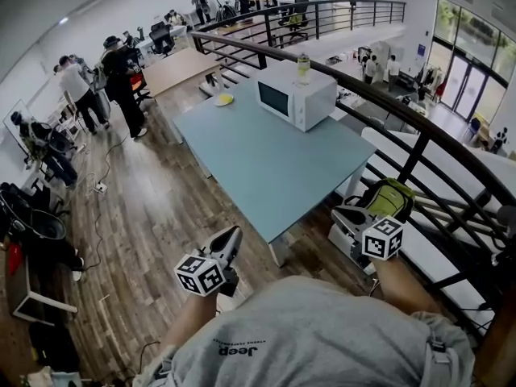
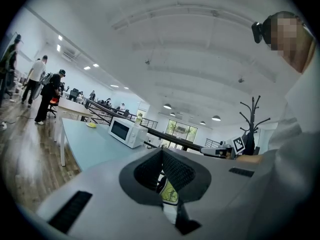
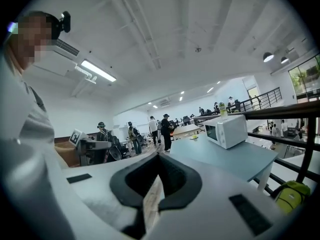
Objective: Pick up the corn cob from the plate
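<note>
I have yet to start: my left hand-held gripper [image 1: 232, 238] and right hand-held gripper [image 1: 340, 214], both closed and empty, hover short of the pale blue desk [image 1: 266, 164], the small yellow corn cob [image 1: 224, 99] untouched at its far end.

Table [image 1: 266, 164] front half bare; microwave [image 1: 296, 97] blocks far right; railing [image 1: 419, 147] hems right side.

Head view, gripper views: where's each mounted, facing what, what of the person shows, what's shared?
Head view: on the head, down at the table; shirt, left gripper, right gripper show.
Left gripper view: on that gripper, along the table; shirt, right gripper at right.
Right gripper view: on that gripper, along the table; shirt, left gripper at left.
Shared: microwave in all three.
</note>
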`<state>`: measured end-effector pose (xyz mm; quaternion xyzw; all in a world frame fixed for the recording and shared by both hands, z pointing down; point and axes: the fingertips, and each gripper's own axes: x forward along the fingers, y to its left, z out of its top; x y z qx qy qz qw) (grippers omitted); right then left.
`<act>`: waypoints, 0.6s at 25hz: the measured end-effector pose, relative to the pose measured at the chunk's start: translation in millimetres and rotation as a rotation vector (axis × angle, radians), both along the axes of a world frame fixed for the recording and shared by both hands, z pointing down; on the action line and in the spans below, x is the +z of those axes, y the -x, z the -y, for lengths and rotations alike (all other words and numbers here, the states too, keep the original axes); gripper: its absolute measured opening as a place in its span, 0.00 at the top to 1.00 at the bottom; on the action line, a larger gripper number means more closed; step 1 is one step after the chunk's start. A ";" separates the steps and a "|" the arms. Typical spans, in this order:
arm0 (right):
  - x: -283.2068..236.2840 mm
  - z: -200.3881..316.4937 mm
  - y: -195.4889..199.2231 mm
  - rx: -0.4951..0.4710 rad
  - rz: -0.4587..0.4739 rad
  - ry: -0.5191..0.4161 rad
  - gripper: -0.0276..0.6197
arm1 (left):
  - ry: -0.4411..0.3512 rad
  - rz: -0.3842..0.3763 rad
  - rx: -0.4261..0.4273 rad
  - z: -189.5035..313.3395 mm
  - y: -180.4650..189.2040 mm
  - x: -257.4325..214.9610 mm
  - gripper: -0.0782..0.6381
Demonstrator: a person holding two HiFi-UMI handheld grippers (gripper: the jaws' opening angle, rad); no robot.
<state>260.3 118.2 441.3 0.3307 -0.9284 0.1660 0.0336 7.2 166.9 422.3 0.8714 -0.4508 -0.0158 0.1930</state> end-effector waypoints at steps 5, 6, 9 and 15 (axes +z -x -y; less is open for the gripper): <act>16.1 24.3 3.2 -0.023 0.009 0.028 0.93 | 0.029 0.003 -0.009 18.0 -1.9 12.2 0.87; 18.9 29.7 6.9 -0.028 0.003 0.030 0.93 | 0.032 0.003 -0.009 23.9 1.2 14.4 0.87; 26.1 54.8 20.5 -0.026 -0.008 0.036 0.93 | 0.047 -0.013 -0.005 50.6 16.5 24.9 0.87; 37.5 144.8 62.6 0.035 -0.032 0.031 0.93 | 0.042 -0.039 0.073 157.3 60.9 49.0 0.87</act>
